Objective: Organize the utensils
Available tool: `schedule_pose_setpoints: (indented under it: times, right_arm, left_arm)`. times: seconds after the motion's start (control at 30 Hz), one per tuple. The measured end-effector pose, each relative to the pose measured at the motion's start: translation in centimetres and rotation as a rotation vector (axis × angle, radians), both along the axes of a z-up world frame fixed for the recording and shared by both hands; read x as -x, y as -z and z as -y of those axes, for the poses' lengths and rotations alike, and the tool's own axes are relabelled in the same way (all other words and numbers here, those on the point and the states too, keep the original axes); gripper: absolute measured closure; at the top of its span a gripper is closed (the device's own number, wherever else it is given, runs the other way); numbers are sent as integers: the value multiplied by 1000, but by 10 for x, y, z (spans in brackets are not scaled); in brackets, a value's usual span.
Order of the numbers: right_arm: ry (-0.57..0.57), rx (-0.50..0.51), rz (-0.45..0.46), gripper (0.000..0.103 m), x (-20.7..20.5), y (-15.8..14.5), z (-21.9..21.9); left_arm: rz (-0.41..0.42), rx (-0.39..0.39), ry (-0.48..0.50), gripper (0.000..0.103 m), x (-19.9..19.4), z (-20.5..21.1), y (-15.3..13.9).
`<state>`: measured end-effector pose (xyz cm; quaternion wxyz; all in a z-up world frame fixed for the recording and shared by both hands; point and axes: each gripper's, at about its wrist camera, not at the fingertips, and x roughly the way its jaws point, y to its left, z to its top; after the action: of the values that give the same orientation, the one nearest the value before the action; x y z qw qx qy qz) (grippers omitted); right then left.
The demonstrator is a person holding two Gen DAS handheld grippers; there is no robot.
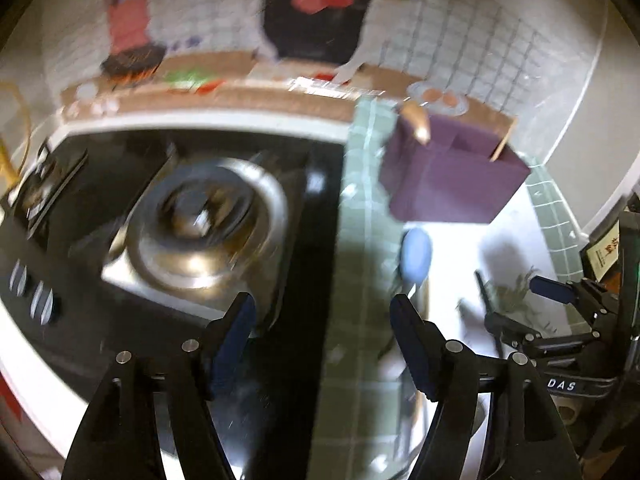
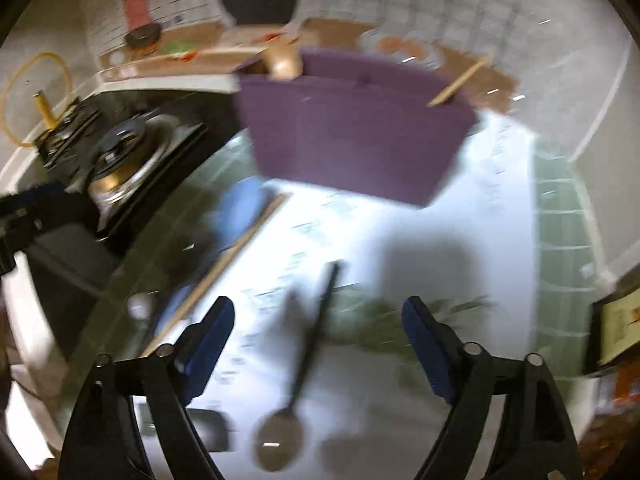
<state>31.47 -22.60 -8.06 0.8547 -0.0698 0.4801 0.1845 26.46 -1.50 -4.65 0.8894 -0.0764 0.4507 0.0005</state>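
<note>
Between the parted fingers of the right gripper (image 2: 318,332), which grip nothing, a black-handled metal spoon (image 2: 298,376) lies on the white mat (image 2: 460,208), with a wooden chopstick (image 2: 218,272) off to the left. Further ahead stands the purple utensil holder (image 2: 352,128), a wooden handle (image 2: 284,62) and a stick (image 2: 460,82) poking out. The left gripper (image 1: 322,336) is likewise spread and empty, over the stove edge beside a blurred blue utensil (image 1: 416,254).
</note>
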Motion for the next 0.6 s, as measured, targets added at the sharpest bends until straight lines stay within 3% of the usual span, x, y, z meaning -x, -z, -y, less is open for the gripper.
schedule_pose_setpoints:
  times: [0.03,0.13,0.17,0.27,0.5,0.57,0.6]
  right_arm:
    - [4,-15,-1,22,0,2,-4]
    - [6,-67,-71,63,-10,14,-16]
    - [-1,-76,-94,71,-12,18,-19]
    - [2,-76,-121,73,-17,29,-34]
    - [-23,-20,-69,73,-25,33,-61]
    - [-44,13,-65,86,-22,34,-64]
    - [-55,19,-67,87,-19,34,-63]
  left_arm:
    - [-13,6,-14,33,6,-5,4]
    - [-35,33,-47,33,21,-16,14]
    - [-42,43,-55,33,23,-19,15]
    - [-58,72,-74,33,30,-25,21]
    - [-69,84,-26,32,32,-15,23]
    - [-74,82,5,32,31,-9,23]
    - [-74,82,20,32,30,-5,23]
